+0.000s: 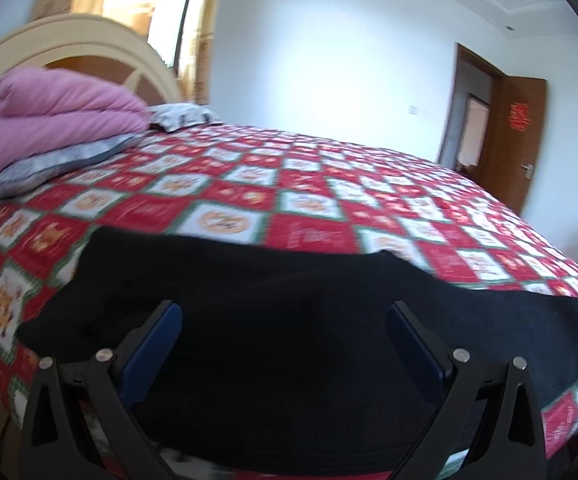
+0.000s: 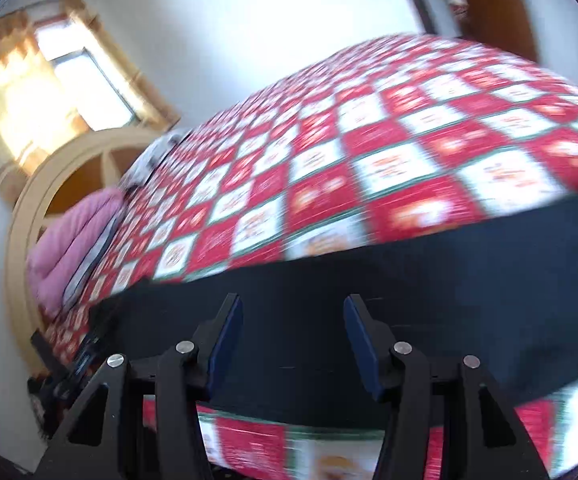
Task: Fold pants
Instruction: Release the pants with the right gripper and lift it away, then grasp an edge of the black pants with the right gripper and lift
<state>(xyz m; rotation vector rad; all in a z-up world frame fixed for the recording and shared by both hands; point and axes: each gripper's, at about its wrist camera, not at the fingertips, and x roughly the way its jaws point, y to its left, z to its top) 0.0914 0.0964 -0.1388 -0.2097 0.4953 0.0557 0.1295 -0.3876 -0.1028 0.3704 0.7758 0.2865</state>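
Black pants (image 1: 281, 312) lie flat across the near edge of a bed with a red and white checked cover (image 1: 289, 184). My left gripper (image 1: 285, 308) is wide open just above the pants, near one end of them, holding nothing. In the right wrist view the pants (image 2: 369, 280) run as a dark band across the cover (image 2: 369, 140). My right gripper (image 2: 293, 304) is open over the pants, its blue pads apart, holding nothing. This view is tilted and blurred.
A folded pink quilt (image 1: 45, 120) rests on grey pillows (image 1: 61, 160) at the head of the bed, by a cream headboard (image 1: 69, 40). A brown door (image 1: 517, 140) stands open at the far right. The left gripper shows at the right view's left edge (image 2: 77, 364).
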